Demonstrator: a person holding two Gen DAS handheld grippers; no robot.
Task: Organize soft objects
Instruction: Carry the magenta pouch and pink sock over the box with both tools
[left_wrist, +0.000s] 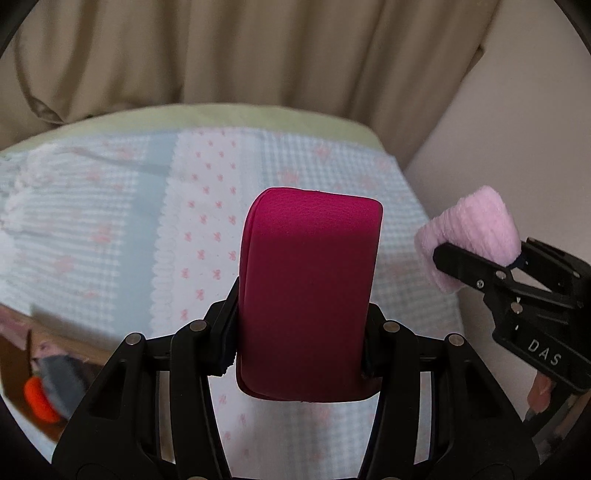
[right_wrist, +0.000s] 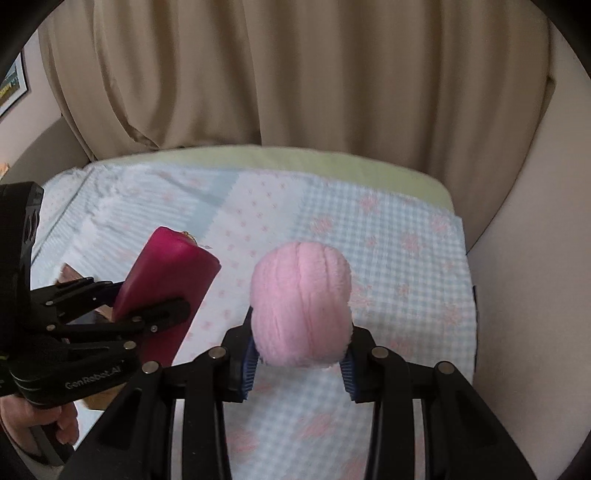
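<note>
Bed cover: one pale blue checked quilt with pink bow prints and a white dotted panel (left_wrist: 207, 229) is lying flat across the bed below both grippers, with a pale green sheet edge (right_wrist: 295, 157) showing along its far side.
Backdrop: one beige pleated curtain (left_wrist: 258, 48) is hanging behind the bed.
Left claw: the black two-finger left gripper (left_wrist: 301, 306) is clamping its fingers against the two long sides of one magenta, smooth, rounded rectangular cushion pad (left_wrist: 308, 291); the jaws are standing about as far apart as the pad is wide.
Magenta pad: it is standing upright in the left grip, raised above the quilt and touching nothing else; from the right wrist view it is tilting toward the far side.
Right claw: the black two-finger right gripper (right_wrist: 299, 363), with blue ribbed pads (right_wrist: 248, 373), is squeezing the lower part of one pale pink fluffy rolled towel (right_wrist: 301, 306); the jaws are partly apart, held there by the roll.
Pink roll: it is being held above the quilt, to the right of the magenta pad and apart from it.
Count: two grippers, two soft items held, one each.
Box: one open cardboard box (left_wrist: 22, 369) at the left edge is holding a grey item and an orange one, both blurred.
</note>
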